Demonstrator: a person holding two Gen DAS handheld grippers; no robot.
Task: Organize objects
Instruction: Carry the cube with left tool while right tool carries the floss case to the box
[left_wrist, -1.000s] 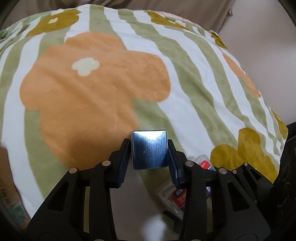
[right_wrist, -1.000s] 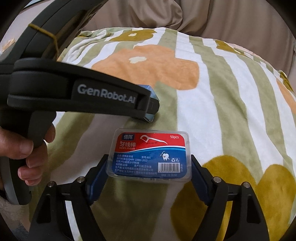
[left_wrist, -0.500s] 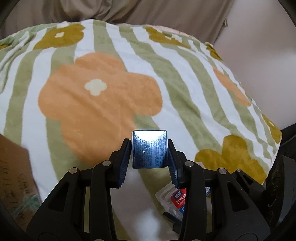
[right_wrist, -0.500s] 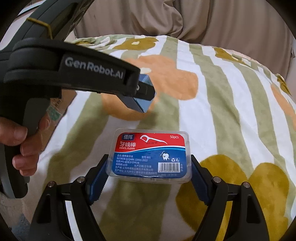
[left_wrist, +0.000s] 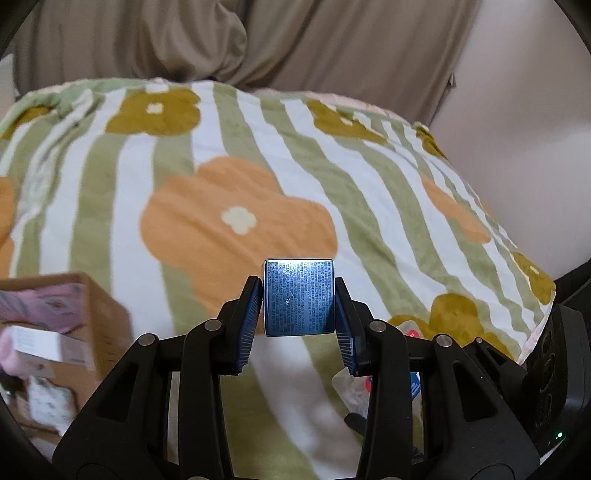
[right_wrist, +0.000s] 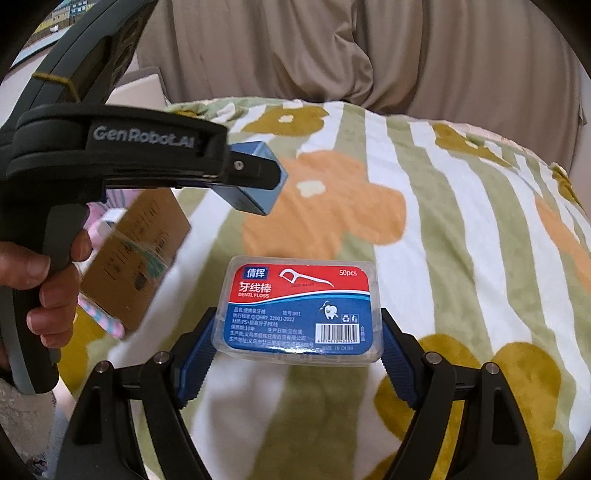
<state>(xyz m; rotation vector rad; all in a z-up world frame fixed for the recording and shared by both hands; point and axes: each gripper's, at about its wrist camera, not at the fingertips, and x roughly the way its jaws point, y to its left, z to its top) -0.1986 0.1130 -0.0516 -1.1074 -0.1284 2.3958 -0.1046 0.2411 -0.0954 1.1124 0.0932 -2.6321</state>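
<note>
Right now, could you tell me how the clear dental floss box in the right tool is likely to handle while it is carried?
The dental floss box looks like thin clear plastic, so probably stiff but light. The right tool clamps only its near end, so the far end could pivot if jolted. Its glossy walls may be slippery against the pads.

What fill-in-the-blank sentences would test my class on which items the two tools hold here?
1. The left tool grips a small ____ box.
2. The right tool holds a clear case of dental ____.
3. Its label says ____ pcs.
4. Below both lies a striped blanket with a ____ pattern.

Missing words: blue; floss; 50; flower
</note>
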